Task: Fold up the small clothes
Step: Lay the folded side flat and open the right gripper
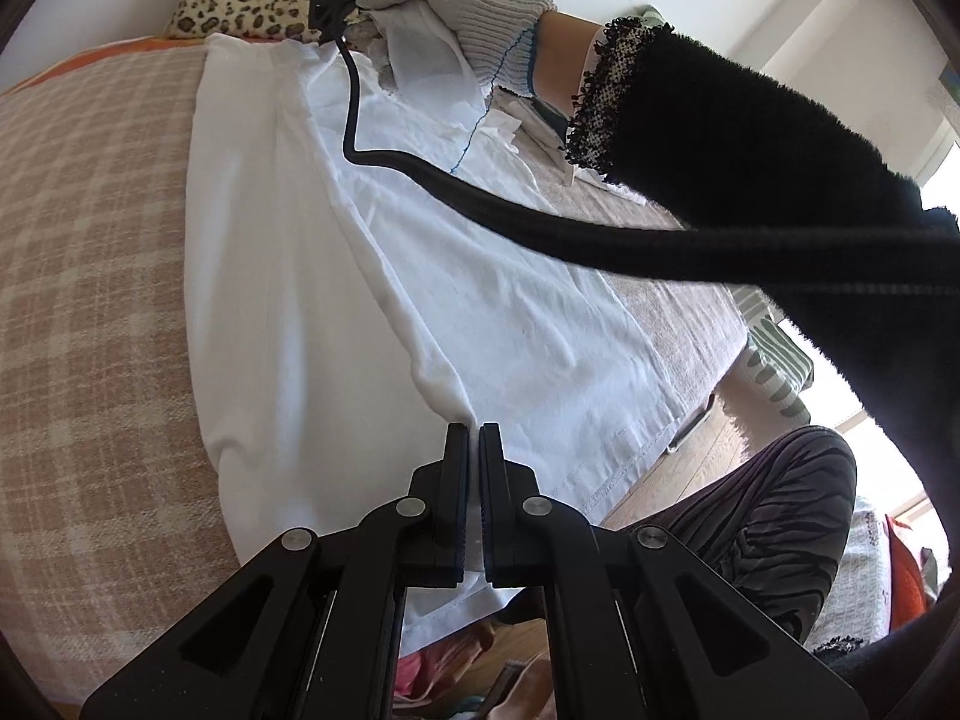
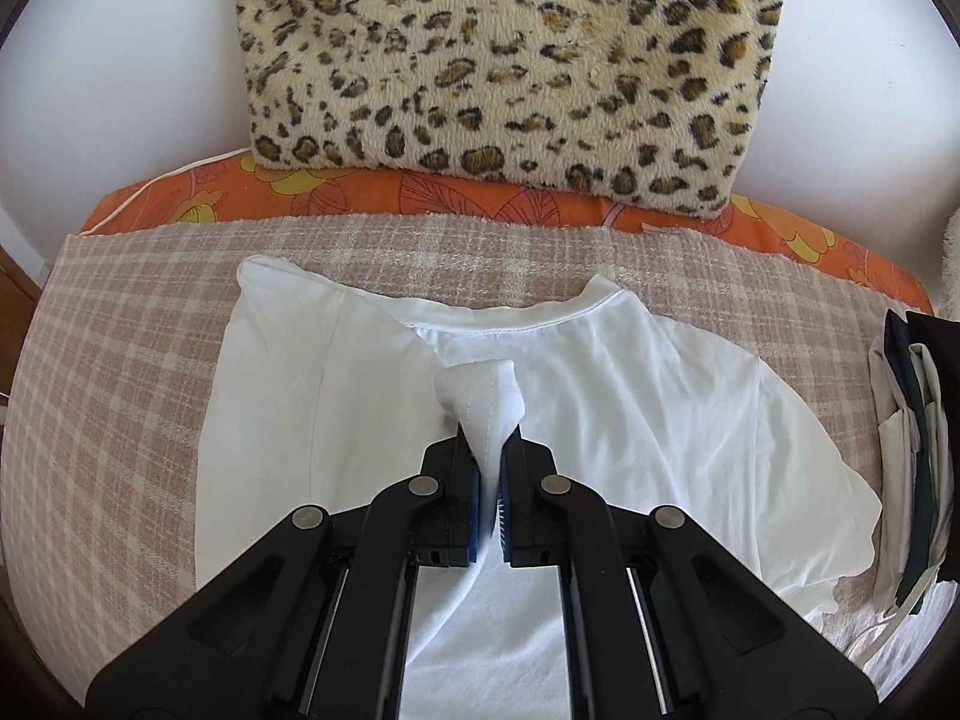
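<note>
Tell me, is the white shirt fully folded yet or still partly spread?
Partly folded. The shirt has its left side turned over the middle, held up by both hand-held grippers, while its right sleeve lies spread on the checked cover.

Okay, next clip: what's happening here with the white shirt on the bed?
A person is folding a white T-shirt spread on a checked blanket, using a handheld gripper in each hand. The right gripper is shut on a pinch of fabric near the collar, and the left gripper is shut on the shirt's side edge near the hem. One side is already folded inward. A leopard-print cushion sits beyond the collar, and a pile of other clothes lies off to the side.
</note>
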